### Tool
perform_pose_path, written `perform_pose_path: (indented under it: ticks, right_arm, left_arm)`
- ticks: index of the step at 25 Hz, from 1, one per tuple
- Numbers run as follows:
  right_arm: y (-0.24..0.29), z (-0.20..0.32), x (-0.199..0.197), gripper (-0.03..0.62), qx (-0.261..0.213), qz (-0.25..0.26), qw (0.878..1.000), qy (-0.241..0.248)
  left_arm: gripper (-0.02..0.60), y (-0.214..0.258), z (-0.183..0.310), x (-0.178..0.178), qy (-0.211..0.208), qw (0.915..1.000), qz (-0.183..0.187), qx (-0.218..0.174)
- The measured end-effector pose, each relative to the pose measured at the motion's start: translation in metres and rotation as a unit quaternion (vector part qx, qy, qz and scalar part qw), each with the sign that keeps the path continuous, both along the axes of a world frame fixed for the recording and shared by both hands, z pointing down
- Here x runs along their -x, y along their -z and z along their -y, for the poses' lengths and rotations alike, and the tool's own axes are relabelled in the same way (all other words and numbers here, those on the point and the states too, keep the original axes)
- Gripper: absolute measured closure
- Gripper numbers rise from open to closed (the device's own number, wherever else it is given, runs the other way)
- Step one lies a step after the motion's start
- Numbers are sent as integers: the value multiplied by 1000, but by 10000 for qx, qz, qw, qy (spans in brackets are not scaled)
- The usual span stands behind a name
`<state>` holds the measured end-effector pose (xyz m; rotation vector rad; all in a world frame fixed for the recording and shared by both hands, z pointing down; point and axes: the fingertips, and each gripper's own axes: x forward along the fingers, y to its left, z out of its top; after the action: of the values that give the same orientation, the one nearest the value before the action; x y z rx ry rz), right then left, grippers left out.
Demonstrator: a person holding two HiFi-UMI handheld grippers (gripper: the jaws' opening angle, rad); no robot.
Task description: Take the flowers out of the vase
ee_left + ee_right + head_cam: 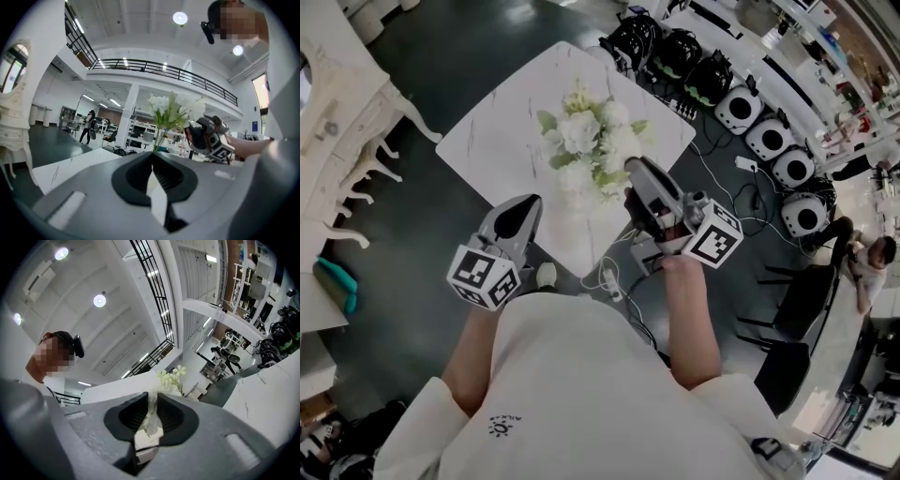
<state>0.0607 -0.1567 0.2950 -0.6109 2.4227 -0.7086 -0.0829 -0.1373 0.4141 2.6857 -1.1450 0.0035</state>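
White table (492, 141) bears one bouquet (592, 141); right tool (635, 169) clamps one flower sprig (152, 416), left tool (527, 206) closed, empty.

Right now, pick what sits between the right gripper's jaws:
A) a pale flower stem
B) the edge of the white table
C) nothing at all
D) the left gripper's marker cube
A: in the right gripper view, the right gripper has its jaws drawn close on a pale flower stem that runs up between the pads.
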Motion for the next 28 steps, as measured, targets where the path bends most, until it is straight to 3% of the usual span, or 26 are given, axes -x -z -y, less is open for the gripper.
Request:
perform_pose_path:
  ticks: [18, 28]
  right_arm:
    - [32, -21, -1, 537, -236, 164, 9996, -46]
    - [47, -53, -46, 537, -364, 369, 9987, -17]
  left_arm:
    - [592, 9, -11, 2, 32, 9999, 37, -129]
    - [592, 18, -38, -32, 101, 9997, 99, -179]
